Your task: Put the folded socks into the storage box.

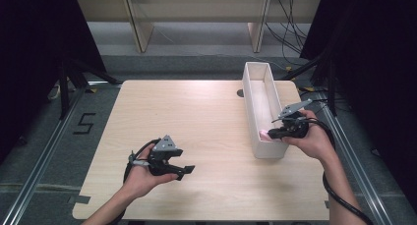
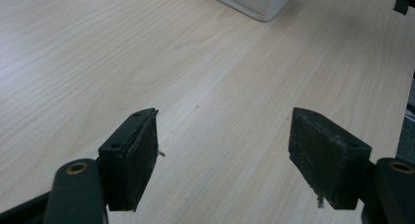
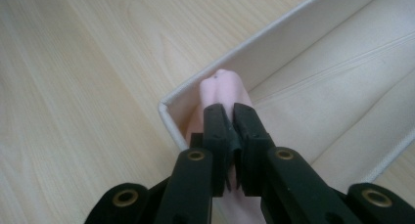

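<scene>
A long white box (image 1: 250, 101) stands on the right side of the wooden table (image 1: 196, 117). A small pale pink object (image 1: 264, 134) sits at the box's near left corner, poking over the rim. My right gripper (image 1: 271, 132) is shut on it, reaching in from the right. In the right gripper view the two jaws (image 3: 231, 111) pinch the pink object (image 3: 220, 84) just inside the box's corner (image 3: 169, 111). My left gripper (image 1: 185, 170) hovers open over the table's front left, nothing between its fingers (image 2: 222, 141).
The box's corner (image 2: 254, 1) shows far ahead in the left gripper view. A small dark round mark (image 1: 240, 93) lies on the table left of the box. Cables trail from both grippers. Shelving legs stand beyond the far edge.
</scene>
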The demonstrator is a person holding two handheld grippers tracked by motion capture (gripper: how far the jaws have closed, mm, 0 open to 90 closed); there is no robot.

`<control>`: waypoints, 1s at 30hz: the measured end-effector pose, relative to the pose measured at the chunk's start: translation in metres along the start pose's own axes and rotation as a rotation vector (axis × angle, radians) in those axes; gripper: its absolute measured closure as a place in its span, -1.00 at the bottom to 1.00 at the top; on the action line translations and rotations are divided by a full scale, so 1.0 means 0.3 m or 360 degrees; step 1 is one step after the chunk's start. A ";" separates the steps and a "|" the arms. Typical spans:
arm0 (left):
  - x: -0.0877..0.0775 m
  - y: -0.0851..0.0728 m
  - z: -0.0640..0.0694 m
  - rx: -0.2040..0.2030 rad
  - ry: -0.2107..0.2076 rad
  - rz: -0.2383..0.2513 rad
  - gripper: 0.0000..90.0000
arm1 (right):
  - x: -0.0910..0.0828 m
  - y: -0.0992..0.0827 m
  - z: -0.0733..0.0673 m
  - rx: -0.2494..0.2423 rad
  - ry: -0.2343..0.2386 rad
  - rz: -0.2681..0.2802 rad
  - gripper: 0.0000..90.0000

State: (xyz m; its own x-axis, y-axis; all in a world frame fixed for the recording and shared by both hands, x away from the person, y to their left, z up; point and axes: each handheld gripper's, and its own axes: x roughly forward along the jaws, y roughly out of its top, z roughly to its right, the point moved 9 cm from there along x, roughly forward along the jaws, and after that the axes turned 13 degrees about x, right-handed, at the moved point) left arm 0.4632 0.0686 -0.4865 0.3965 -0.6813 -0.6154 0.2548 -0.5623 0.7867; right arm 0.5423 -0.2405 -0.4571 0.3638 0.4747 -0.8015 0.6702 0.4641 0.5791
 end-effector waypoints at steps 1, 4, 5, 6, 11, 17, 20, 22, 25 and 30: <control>0.000 0.002 0.002 -0.0010 0.0002 0.0008 -0.41 | 0.005 -0.002 0.001 -0.0031 0.0015 0.0002 0.89; -0.002 0.002 0.001 -0.0004 0.0001 0.0004 -0.41 | 0.006 -0.005 -0.004 0.0032 0.0020 0.0013 0.89; -0.001 0.003 0.001 -0.0001 0.0000 0.0006 -0.41 | 0.001 -0.005 -0.005 0.0044 0.0025 0.0001 0.89; 0.000 0.004 0.001 0.0001 -0.0001 0.0007 -0.41 | 0.003 -0.003 0.000 0.0037 0.0017 0.0018 0.88; 0.002 0.006 0.004 -0.0001 -0.0001 0.0001 -0.41 | 0.007 -0.006 -0.006 0.0094 0.0023 0.0039 0.87; 0.002 0.008 0.000 0.0001 -0.0001 0.0006 -0.41 | 0.006 -0.008 -0.001 0.0138 0.0015 0.0046 0.82; 0.001 0.008 0.001 -0.0002 -0.0001 0.0008 -0.41 | 0.007 -0.007 -0.002 0.0146 0.0015 0.0051 0.79; 0.000 0.008 -0.001 -0.0008 0.0000 0.0012 -0.41 | 0.007 -0.006 -0.003 0.0147 0.0021 0.0056 0.77; -0.002 0.008 -0.008 -0.0015 0.0005 0.0018 -0.41 | 0.002 -0.009 -0.007 0.0174 0.0042 0.0039 0.73; -0.005 0.015 -0.021 -0.0020 0.0018 0.0029 -0.41 | -0.005 0.002 0.009 0.0160 0.0034 0.0099 0.65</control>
State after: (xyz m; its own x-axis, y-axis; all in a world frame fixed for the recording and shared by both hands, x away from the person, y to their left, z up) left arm 0.4695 0.0700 -0.4816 0.4108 -0.6860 -0.6006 0.2588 -0.5439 0.7982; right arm 0.5439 -0.2431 -0.4561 0.3935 0.5167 -0.7604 0.7085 0.3566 0.6090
